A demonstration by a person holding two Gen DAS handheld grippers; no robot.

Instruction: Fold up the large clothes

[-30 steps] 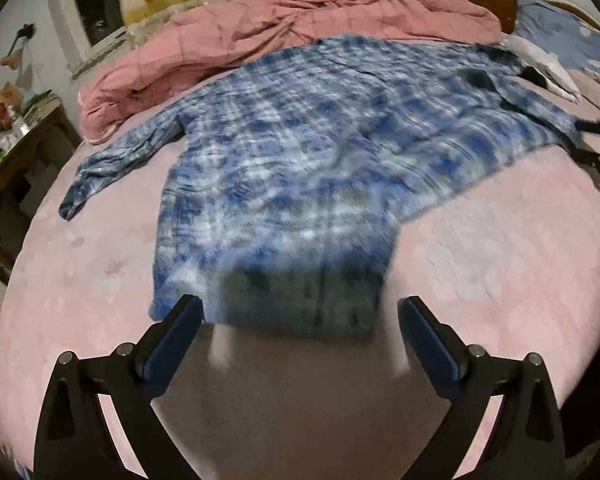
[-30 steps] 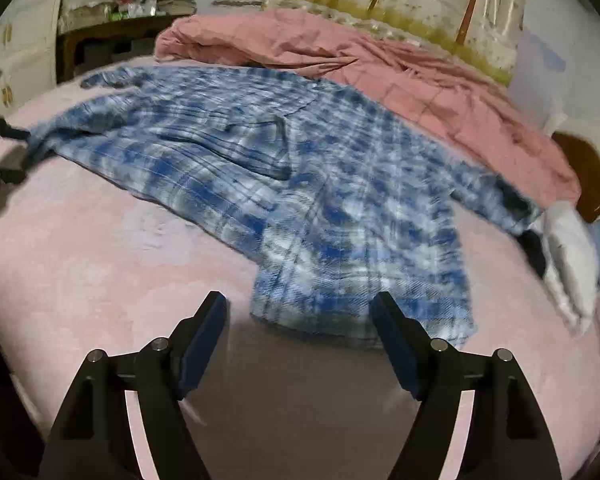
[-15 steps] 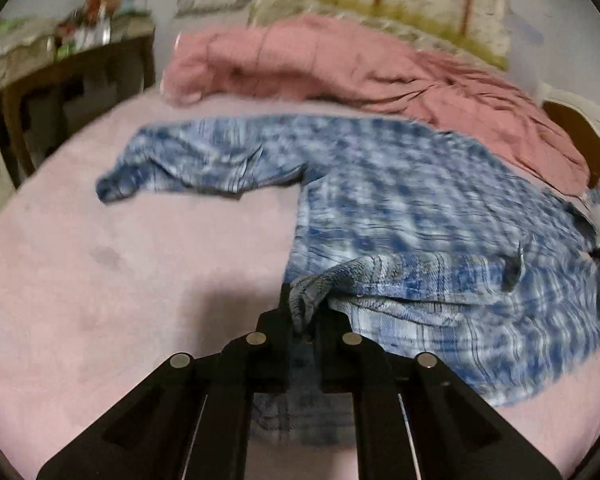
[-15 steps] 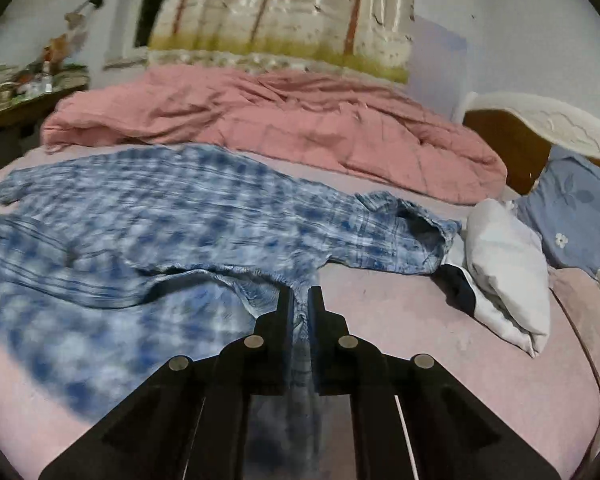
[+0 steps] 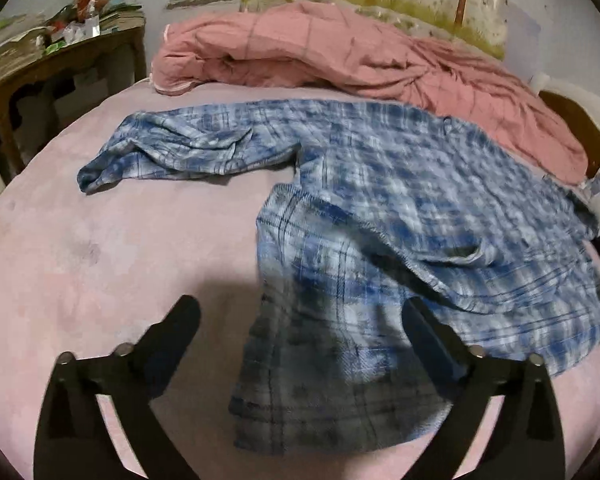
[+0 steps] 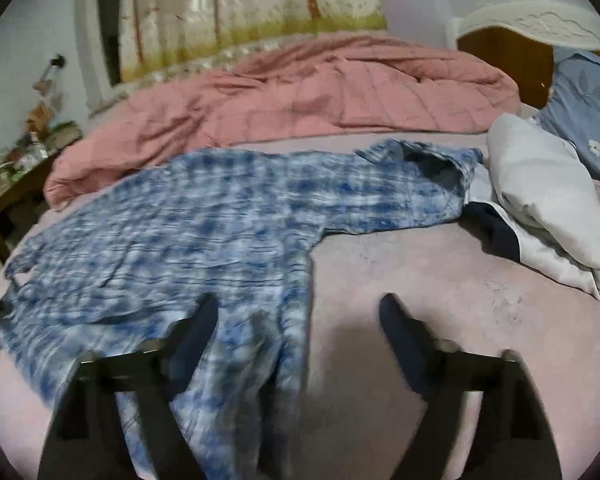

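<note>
Shirt (image 5: 400, 208) lies spread on the bed (image 5: 100, 260), hem nearest both grippers, sleeves out to either side, quilt (image 5: 340, 60) behind it. Left gripper (image 5: 300, 320): fingers wide, just opened, hem below and between them, not pinched. Right gripper (image 6: 300, 320): fingers wide, just opened, side edge of cloth beneath, free. Judgement: soft, light, limp flannel; drapes and wrinkles, will not slip. Best hold: pinch hem corners or shoulder seams.
</note>
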